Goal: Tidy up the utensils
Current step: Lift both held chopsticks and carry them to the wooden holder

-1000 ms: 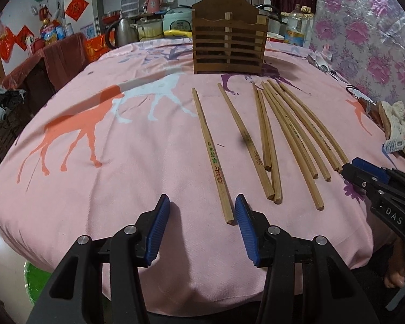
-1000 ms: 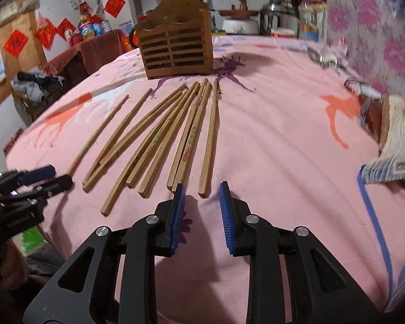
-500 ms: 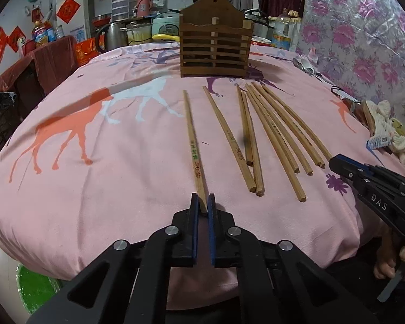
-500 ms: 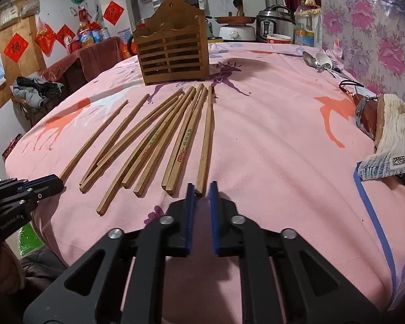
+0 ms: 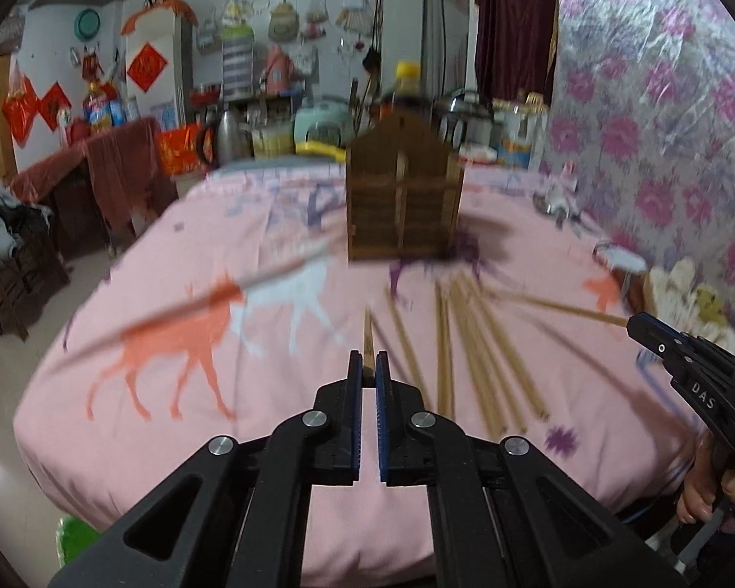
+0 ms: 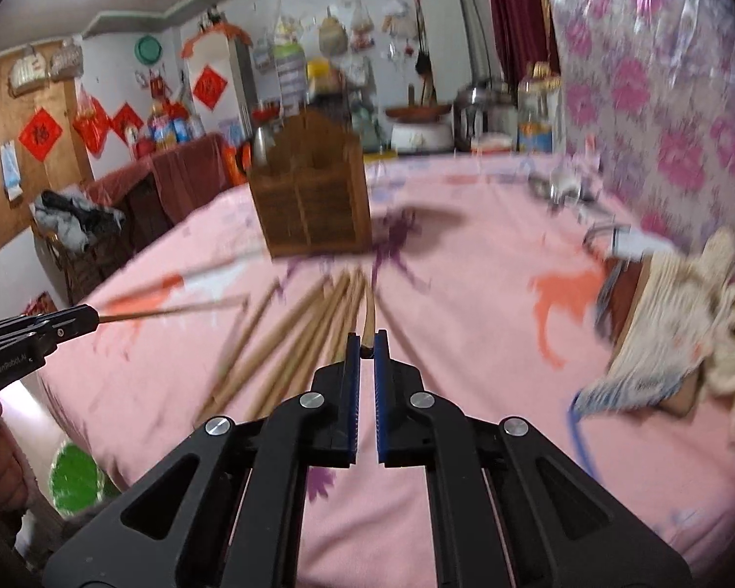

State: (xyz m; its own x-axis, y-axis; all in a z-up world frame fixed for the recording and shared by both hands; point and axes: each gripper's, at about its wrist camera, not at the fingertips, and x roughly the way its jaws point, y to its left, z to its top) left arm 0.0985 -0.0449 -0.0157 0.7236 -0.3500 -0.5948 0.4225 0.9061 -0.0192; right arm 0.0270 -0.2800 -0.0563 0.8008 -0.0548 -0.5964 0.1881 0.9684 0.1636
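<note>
My left gripper (image 5: 368,365) is shut on the near end of one wooden chopstick (image 5: 368,343), lifted off the pink cloth and pointing toward the slatted wooden holder (image 5: 404,196). My right gripper (image 6: 366,345) is shut on the end of another chopstick (image 6: 369,316), also raised. Several more chopsticks (image 5: 470,343) lie side by side on the cloth between the two grippers; in the right wrist view these loose chopsticks (image 6: 289,343) lie just left of the held one. Each gripper shows in the other's view with its stick: right gripper (image 5: 634,326), left gripper (image 6: 93,316).
The pink horse-print tablecloth (image 5: 196,343) covers a round table. A folded cloth bundle (image 6: 671,323) and metal spoons (image 6: 558,186) lie along the right side. A green bin (image 6: 73,477) stands on the floor by the table's left front. Kitchen clutter stands behind the holder.
Both grippers have shut, each on the near end of a chopstick, and both have risen, lifting the sticks off the cloth. The view now is motion-blurred.
</note>
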